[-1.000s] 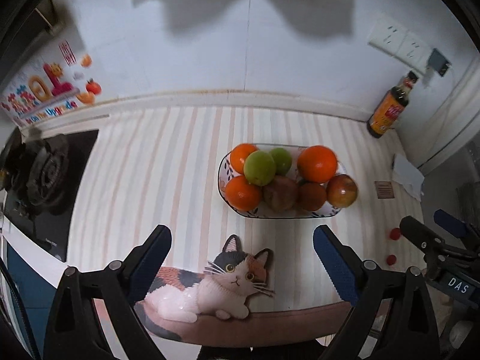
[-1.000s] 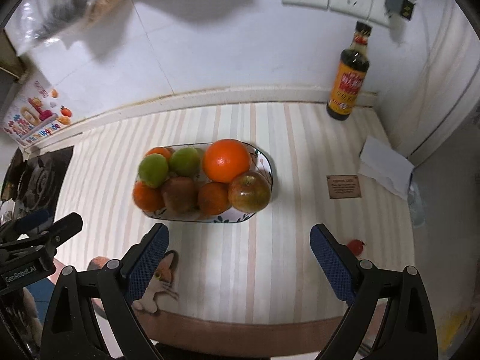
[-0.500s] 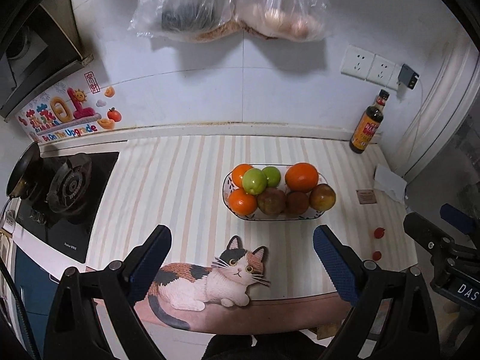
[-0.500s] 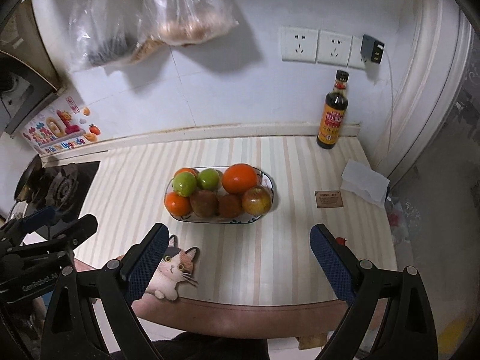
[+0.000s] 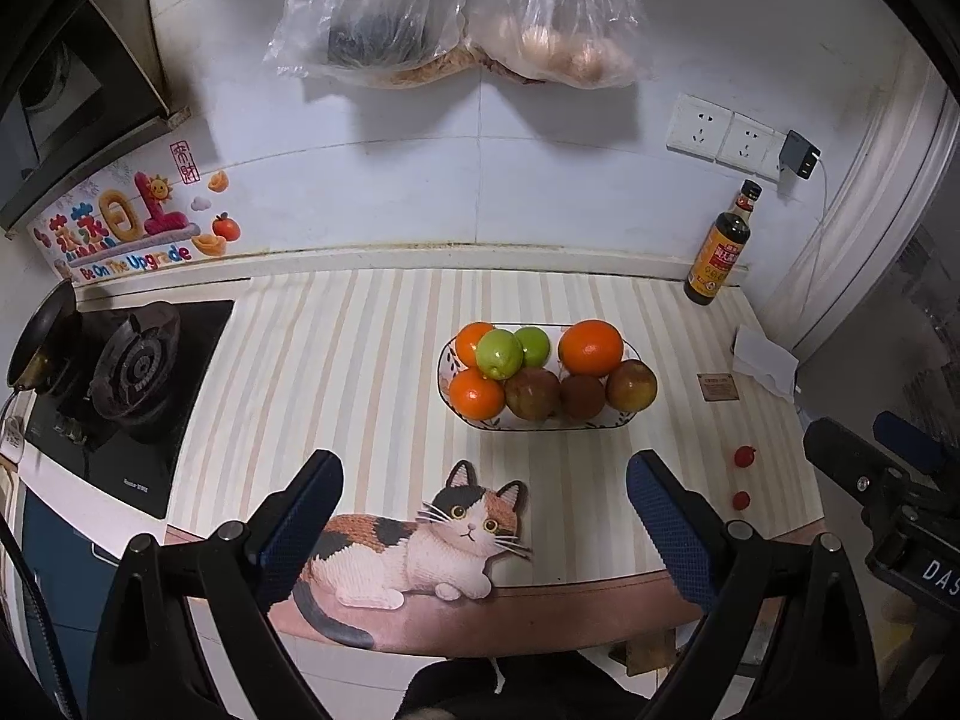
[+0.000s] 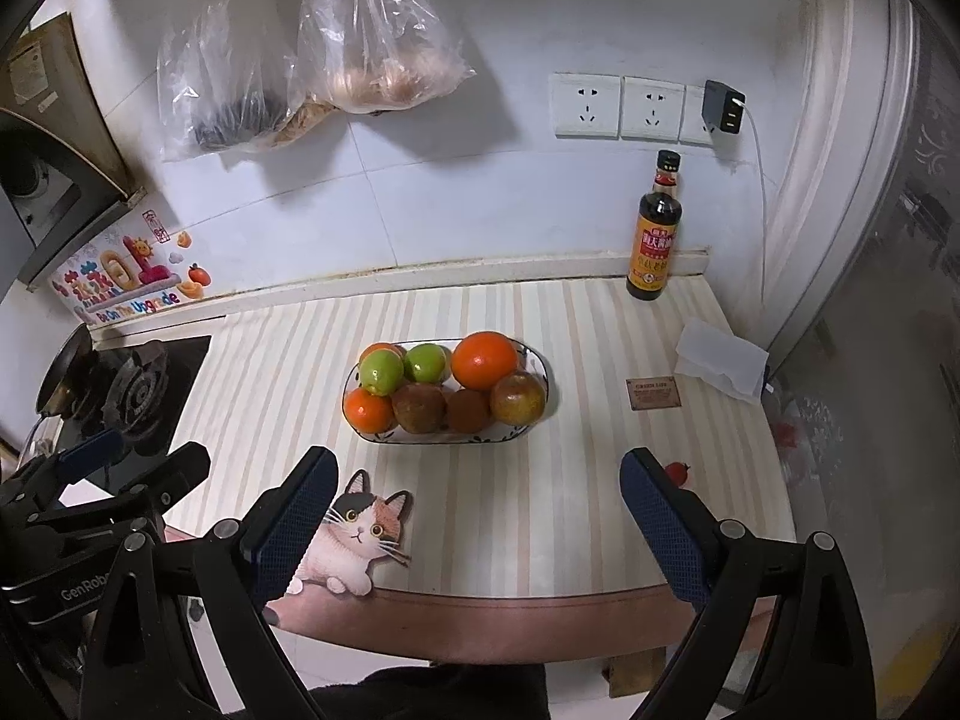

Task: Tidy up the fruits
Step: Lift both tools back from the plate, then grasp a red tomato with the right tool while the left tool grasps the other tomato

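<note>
A patterned oval bowl (image 5: pixel 624 417) on the striped counter holds oranges (image 5: pixel 591 348), two green fruits (image 5: pixel 499 354) and brownish-red fruits (image 5: pixel 631 385). It also shows in the right wrist view (image 6: pixel 543 363). My left gripper (image 5: pixel 483 516) is open and empty, held back over the counter's front edge above a cat sticker (image 5: pixel 420 546). My right gripper (image 6: pixel 474 510) is open and empty, also back from the bowl. Two small red fruits (image 5: pixel 746 456) lie loose on the counter to the right of the bowl; one shows in the right wrist view (image 6: pixel 678 471).
A gas stove (image 5: pixel 129 372) with a pan stands at the left. A dark sauce bottle (image 6: pixel 657 234) stands at the back right by the wall. A white tissue (image 6: pixel 720 357) and a small card (image 6: pixel 654 393) lie at the right. Plastic bags (image 5: pixel 456 12) hang on the wall.
Both grippers have pulled back and up from the bowl, so the bowl looks smaller and more of the wall shows. Both stay open and empty.
</note>
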A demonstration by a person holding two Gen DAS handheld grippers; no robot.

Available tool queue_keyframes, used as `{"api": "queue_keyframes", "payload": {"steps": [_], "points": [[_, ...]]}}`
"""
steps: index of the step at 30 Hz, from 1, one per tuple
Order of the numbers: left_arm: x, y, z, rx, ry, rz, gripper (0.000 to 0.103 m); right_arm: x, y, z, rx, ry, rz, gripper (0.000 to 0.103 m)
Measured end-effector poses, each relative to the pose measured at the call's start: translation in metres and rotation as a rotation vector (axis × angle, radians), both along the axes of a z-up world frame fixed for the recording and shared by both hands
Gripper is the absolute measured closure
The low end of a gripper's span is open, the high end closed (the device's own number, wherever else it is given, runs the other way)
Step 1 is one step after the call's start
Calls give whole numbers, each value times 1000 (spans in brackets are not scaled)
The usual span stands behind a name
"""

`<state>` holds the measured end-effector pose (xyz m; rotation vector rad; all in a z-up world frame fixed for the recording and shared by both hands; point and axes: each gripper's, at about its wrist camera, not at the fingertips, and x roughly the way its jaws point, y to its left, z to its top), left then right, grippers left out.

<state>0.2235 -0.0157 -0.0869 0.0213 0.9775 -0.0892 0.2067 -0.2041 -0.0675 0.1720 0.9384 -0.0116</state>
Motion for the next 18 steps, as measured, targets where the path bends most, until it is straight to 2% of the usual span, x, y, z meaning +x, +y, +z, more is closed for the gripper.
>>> {"api": "queue_keyframes", "payload": {"steps": [3, 11, 16, 18], "points": [[2, -2, 0, -5, -1, -11, 0, 0, -6, -5, 34, 3, -17, 3], [22, -32, -17, 65, -12, 8, 0, 10, -61, -39, 165, 30, -85, 3], [48, -78, -50, 151, 17, -1, 0, 18, -125, -81, 178, 79, -155, 3], [60, -101, -69, 182, 49, -23, 0, 21, -152, -110, 150, 123, -195, 3]]}}
